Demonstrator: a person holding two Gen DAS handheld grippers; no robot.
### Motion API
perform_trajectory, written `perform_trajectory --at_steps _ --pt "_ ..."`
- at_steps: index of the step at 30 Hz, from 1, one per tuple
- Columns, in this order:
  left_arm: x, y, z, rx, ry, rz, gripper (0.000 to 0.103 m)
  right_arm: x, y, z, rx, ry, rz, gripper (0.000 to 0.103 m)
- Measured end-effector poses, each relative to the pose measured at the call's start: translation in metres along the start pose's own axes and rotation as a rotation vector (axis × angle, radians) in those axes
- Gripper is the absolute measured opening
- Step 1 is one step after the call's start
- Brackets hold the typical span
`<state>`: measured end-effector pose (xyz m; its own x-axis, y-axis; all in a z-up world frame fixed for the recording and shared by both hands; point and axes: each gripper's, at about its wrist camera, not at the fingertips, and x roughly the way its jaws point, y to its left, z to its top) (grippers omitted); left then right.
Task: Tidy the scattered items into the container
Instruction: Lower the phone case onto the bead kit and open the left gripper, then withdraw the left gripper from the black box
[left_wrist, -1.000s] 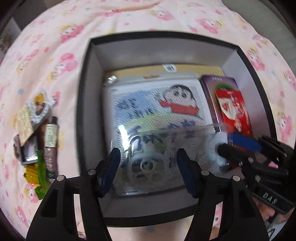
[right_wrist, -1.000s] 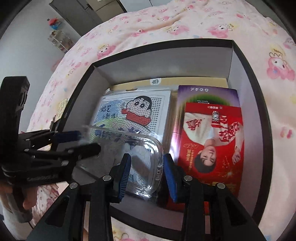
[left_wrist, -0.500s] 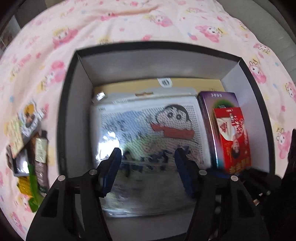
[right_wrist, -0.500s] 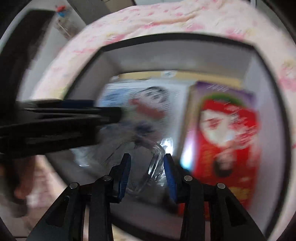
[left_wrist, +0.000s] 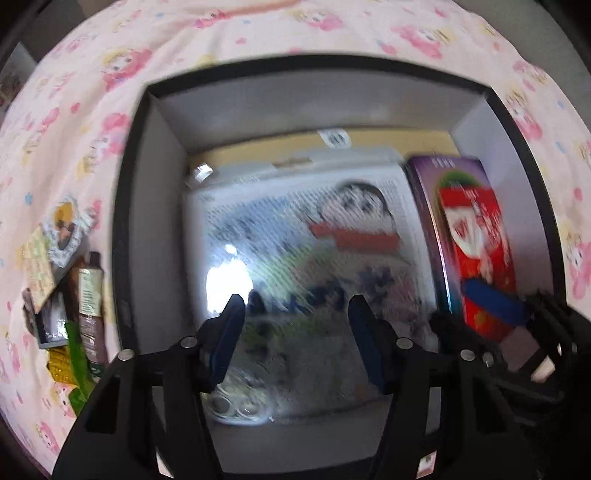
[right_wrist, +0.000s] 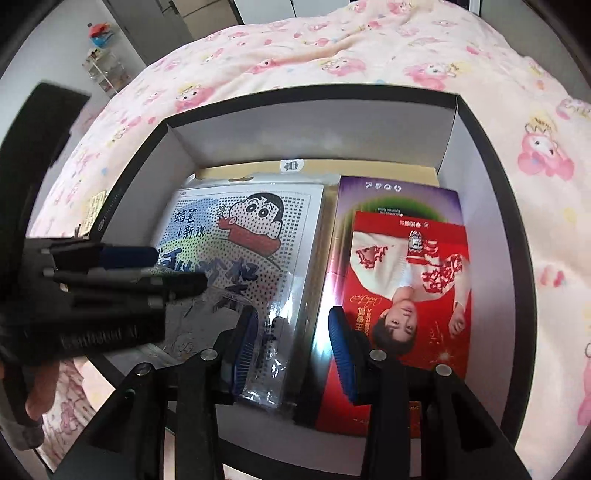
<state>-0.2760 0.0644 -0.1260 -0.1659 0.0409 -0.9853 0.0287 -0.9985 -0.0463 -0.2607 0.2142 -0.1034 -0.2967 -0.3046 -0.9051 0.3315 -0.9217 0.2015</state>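
Could have tipped or dragged the clear case (left_wrist: 303, 362) off its flat seat on the cartoon pack (right_wrist: 251, 229) inside the container (left_wrist: 147, 206). Closing the left gripper (left_wrist: 295, 332) on slick, see-through plastic from straight above, through a blurred view, invited a skewed pinch or a slip. Might also have knocked the right gripper (right_wrist: 291, 343), close alongside over the same case, or nudged the red packet (right_wrist: 410, 280) lying on the purple box (right_wrist: 399, 192).

Left gripper: roughly half spread and narrowing, case between and beneath the fingers, no firm press made out. Right gripper: narrowly parted, near end of the case in the gap, one pad at most against it, the other clear.

Left a tube (left_wrist: 88, 291) and several sachets out on the bed (left_wrist: 258, 33), just beside the container's wall.
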Motion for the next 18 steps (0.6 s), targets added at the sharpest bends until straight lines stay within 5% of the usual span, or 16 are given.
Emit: perform_trajectory --at_steps 3,8,12,18 --pt "0.010 0.001 0.001 -0.013 0.074 -0.013 0.057 0.000 0.002 -0.006 -0.017 0.004 -0.035 0.036" --pt "-0.004 -0.001 -0.014 -0.010 0.044 -0.080 0.060 -0.003 0.005 -0.009 -0.021 0.007 -0.088 0.036" --pt "-0.038 -0.006 -0.032 0.022 -0.149 0.048 0.061 -0.034 0.006 -0.013 -0.005 -0.078 -0.111 0.045" --pt "-0.108 0.004 -0.049 -0.036 -0.411 0.061 0.090 -0.089 0.020 -0.019 0.010 -0.244 -0.232 0.058"
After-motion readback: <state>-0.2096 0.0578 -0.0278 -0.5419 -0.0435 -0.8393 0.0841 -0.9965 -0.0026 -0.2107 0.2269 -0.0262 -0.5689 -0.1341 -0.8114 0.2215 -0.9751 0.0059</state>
